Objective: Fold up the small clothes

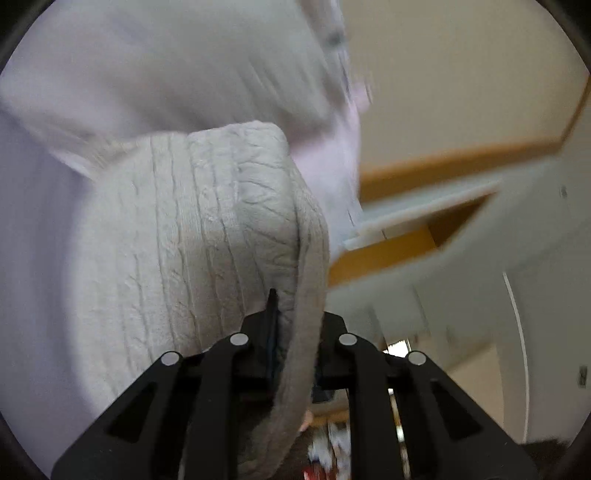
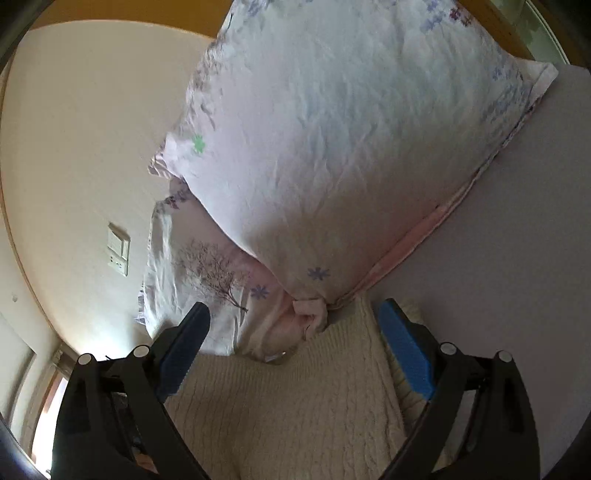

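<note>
A cream cable-knit garment (image 1: 207, 229) hangs from my left gripper (image 1: 291, 317), which is shut on its edge and holds it lifted over the pale lilac bed sheet (image 1: 44, 229). The left wrist view is blurred by motion. In the right wrist view the same cream knit (image 2: 291, 398) lies flat on the sheet (image 2: 517, 280) beneath my right gripper (image 2: 295, 314). The right gripper is open, its blue pads (image 2: 404, 354) wide apart above the knit, holding nothing.
Two floral pillows (image 2: 332, 147) lie stacked just beyond the knit. A cream wall with a switch panel (image 2: 119, 254) is at left. A wooden headboard (image 2: 491, 22) runs behind the pillows. White furniture with an open recess (image 1: 436, 229) stands beside the bed.
</note>
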Motion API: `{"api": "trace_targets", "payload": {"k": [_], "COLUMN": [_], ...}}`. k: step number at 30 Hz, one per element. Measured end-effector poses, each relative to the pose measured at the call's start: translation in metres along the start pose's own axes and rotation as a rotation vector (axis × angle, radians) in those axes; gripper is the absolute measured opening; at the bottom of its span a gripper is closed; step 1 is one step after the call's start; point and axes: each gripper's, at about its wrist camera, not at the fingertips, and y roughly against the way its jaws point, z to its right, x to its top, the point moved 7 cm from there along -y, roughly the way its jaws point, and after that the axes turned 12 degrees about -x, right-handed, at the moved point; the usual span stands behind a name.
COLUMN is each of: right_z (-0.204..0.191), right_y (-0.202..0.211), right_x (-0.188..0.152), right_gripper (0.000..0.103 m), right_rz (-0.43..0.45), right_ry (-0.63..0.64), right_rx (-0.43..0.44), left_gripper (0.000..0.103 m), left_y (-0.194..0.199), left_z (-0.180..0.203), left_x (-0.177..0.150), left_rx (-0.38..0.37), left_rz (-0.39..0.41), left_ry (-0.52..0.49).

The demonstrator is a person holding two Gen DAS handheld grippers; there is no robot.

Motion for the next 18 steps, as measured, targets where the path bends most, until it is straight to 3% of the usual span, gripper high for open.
{"api": "trace_targets", "payload": {"k": [3, 5, 7, 8, 10, 12, 15, 18], "right_z": [0.009, 0.019, 0.028, 0.032, 0.035, 0.033, 0.03, 0.029], "right_y": [0.004, 0.003, 0.0, -0.003, -0.009, -0.021, -0.04, -0.053], "right_x": [0.009, 0.012, 0.013, 0.012, 0.007, -0.004, -0.026, -0.043], "right_gripper": [0.095, 0.095, 0.095, 0.095, 0.096, 0.096, 0.096, 0.096], "right_rz": [0.011, -0.006, -0.05, -0.085, -0.15, -0.232, -0.347, -0.41], "right_ry": [0.056, 0.061, 0.045, 0.035, 0.043, 0.072, 0.13, 0.168], "right_rx": [-0.086, -0.132, -0.147, -0.148, -0.157, -0.188, -0.223, -0.258], "left_gripper": [0.02, 0.022, 0.022, 0.022, 0.032, 0.052, 0.056, 0.058], "left_y": [-0.098, -0.134, -0.143, -0.136, -0.114, -0.073, -0.033, -0.011], "left_z": [-0.027, -0.044, -0.04, -0.03, -0.019, -0.019, -0.04, -0.067], "left_x": [-0.031, -0.049, -0.056, -0.054, -0.043, -0.024, -0.011, -0.017], "left_rx": [0.047, 0.095, 0.026, 0.01, 0.055, 0.262, 0.539, 0.685], "left_rz": [-0.18, -0.267, -0.293, -0.282, -0.222, -0.137, -0.11, -0.145], "left_ry": [0.016, 0.043, 0.061, 0.018, -0.089, -0.214, -0.301, -0.264]}}
